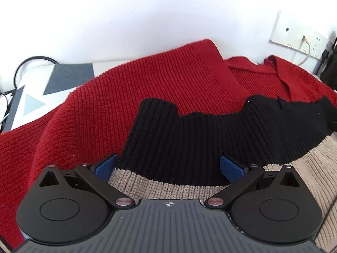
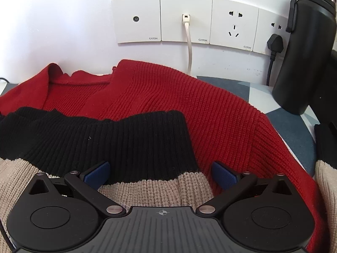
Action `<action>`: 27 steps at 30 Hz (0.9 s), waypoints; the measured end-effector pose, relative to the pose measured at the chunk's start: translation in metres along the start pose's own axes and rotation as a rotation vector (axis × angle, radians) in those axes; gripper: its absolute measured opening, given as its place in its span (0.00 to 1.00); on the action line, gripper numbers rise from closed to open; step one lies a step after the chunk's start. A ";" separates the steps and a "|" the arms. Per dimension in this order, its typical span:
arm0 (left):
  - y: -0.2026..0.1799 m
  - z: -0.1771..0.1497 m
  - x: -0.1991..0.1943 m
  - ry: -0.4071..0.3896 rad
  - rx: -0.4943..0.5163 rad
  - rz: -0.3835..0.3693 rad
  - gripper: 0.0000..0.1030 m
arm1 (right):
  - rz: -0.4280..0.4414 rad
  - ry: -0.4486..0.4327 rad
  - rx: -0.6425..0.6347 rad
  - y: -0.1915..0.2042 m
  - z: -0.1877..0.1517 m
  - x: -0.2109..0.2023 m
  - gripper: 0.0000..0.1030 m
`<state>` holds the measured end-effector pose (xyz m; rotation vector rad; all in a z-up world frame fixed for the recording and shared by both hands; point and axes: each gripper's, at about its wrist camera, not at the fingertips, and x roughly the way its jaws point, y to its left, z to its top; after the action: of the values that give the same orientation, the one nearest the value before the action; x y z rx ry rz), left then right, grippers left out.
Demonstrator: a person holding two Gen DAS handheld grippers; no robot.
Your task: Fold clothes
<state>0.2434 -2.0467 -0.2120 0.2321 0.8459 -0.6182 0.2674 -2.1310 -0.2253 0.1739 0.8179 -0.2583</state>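
We have a chunky rib-knit sweater in red, black and beige lying across the patterned surface, its red part reaching the far edge by the wall sockets, and its lower part looks folded up so the black band and beige band lie over the red. Our left gripper hangs low over the black band's left corner with its jaws spread wide, the blue pads standing either side of the knit without pressing it. Our right gripper does the same over the band's right corner, jaws equally wide apart and nothing clamped. We judge this knit soft, thick and limp, fairly light, with plenty of friction, so it should not slip, though it will sag and stretch if lifted by one point. We would pinch it at matching outer corners or along the side edges, taking both layers. A black flask stands near the far right edge, close enough to be knocked by swinging cloth.
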 end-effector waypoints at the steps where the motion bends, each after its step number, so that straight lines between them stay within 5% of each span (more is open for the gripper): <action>1: -0.001 -0.003 0.000 -0.019 -0.002 0.007 1.00 | 0.002 -0.006 -0.002 0.000 -0.001 -0.001 0.99; 4: -0.002 0.000 -0.003 -0.004 -0.010 0.009 0.96 | 0.018 -0.040 -0.026 0.000 -0.005 -0.005 0.89; 5: -0.003 0.004 -0.007 0.007 -0.017 0.002 0.82 | 0.027 -0.061 -0.043 0.002 -0.008 -0.009 0.75; 6: -0.003 0.007 -0.013 0.011 -0.025 -0.010 0.50 | 0.033 -0.081 -0.059 0.003 -0.010 -0.013 0.68; 7: -0.003 0.009 -0.020 0.014 -0.032 -0.022 0.32 | 0.024 -0.097 -0.070 0.005 -0.012 -0.018 0.48; 8: -0.003 0.011 -0.027 0.016 -0.042 -0.038 0.17 | 0.014 -0.108 -0.074 0.007 -0.014 -0.023 0.30; 9: -0.002 0.011 -0.034 0.011 -0.055 -0.055 0.13 | 0.007 -0.114 -0.066 0.007 -0.014 -0.028 0.27; 15: 0.002 0.001 -0.084 -0.070 -0.195 -0.080 0.11 | 0.085 -0.192 0.102 -0.014 -0.012 -0.067 0.12; 27: -0.010 -0.021 -0.191 -0.287 -0.263 -0.098 0.09 | 0.267 -0.356 0.129 -0.020 -0.001 -0.174 0.11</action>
<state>0.1288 -1.9660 -0.0805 -0.1357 0.6544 -0.6070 0.1467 -2.1219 -0.0989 0.3451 0.4185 -0.0847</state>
